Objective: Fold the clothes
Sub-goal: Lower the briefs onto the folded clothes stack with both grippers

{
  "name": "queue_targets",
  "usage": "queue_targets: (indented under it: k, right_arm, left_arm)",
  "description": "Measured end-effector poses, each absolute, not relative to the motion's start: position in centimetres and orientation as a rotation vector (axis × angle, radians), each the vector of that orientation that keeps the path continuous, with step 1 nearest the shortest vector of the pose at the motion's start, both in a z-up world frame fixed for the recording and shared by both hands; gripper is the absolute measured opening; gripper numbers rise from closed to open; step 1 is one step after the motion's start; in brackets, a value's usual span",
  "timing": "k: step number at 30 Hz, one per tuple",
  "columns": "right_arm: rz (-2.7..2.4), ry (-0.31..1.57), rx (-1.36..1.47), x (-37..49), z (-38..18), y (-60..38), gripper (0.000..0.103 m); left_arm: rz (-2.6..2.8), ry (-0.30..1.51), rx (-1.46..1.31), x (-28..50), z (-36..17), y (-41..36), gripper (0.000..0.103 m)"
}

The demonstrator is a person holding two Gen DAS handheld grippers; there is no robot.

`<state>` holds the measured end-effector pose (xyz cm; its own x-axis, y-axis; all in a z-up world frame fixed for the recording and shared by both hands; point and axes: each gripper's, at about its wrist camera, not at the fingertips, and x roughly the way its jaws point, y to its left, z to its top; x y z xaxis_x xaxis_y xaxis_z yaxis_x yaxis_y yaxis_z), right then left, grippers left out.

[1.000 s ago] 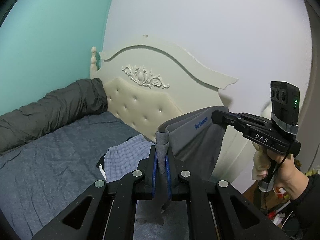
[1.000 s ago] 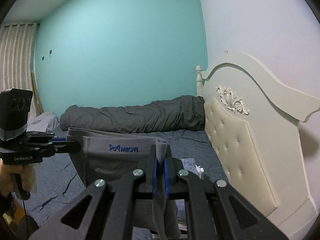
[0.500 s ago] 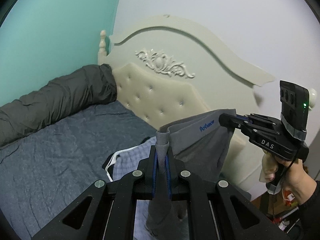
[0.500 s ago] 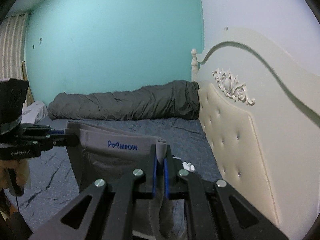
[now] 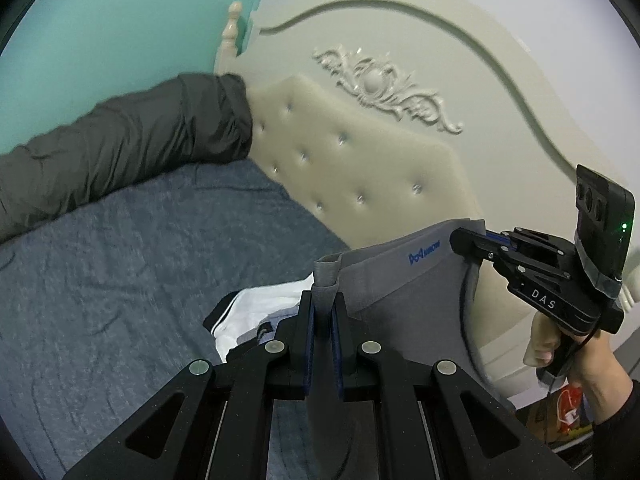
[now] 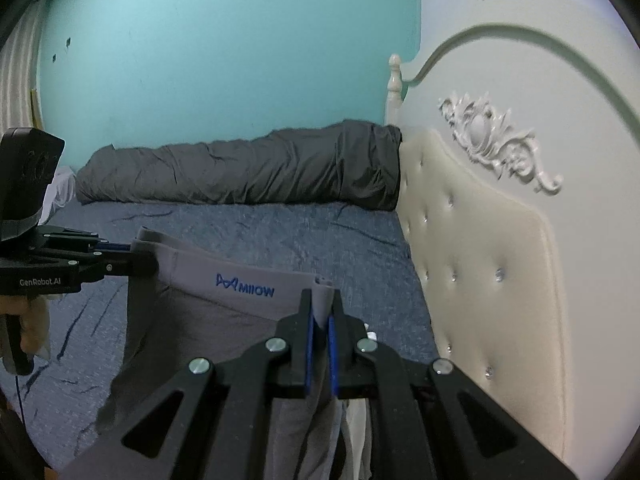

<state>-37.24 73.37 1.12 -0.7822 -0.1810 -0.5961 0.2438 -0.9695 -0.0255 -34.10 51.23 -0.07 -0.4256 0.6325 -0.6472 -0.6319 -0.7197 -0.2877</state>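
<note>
We're in a home bedroom here. A bed (image 6: 248, 240) fills the middle, spread with a blue-grey sheet, and a rolled dark grey duvet (image 6: 248, 168) lies along its far edge against a turquoise wall (image 6: 224, 48). On the right stands a cream headboard (image 6: 472, 248), tufted with small studs, a carved white scroll ornament (image 6: 492, 140) above the padding and a turned bedpost (image 6: 395, 80) at its corner. Far left, a strip of pale striped curtain (image 6: 16, 72) hangs. A few clothes (image 5: 264, 312) lie loose on the sheet, domestic through and through.
</note>
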Motion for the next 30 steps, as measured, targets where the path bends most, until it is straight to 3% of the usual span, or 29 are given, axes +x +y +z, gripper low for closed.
queue_targets:
  k: [8,14,18,30]
  right_arm:
    - [-2.758,0.087,1.049,-39.9,-3.1,74.5,0.008]
    - [-2.845,-0.013,1.133,-40.1,-4.2,76.3,0.013]
    - [-2.809,-0.15,1.002,-37.6,-2.9,77.4,0.013]
    - [-2.724,-0.21,1.079,-33.3,-5.3,77.3,0.013]
  left_arm:
    - [2.154,-0.028,-1.067,-36.3,-4.2,51.9,0.011]
    - [2.204,-0.057,-1.112,-37.0,-5.7,51.3,0.034]
    - [2.212,-0.062,-1.067,-35.9,-5.0,50.2,0.036]
    - [2.173,0.064,-1.076,-31.2,-6.6,50.8,0.037]
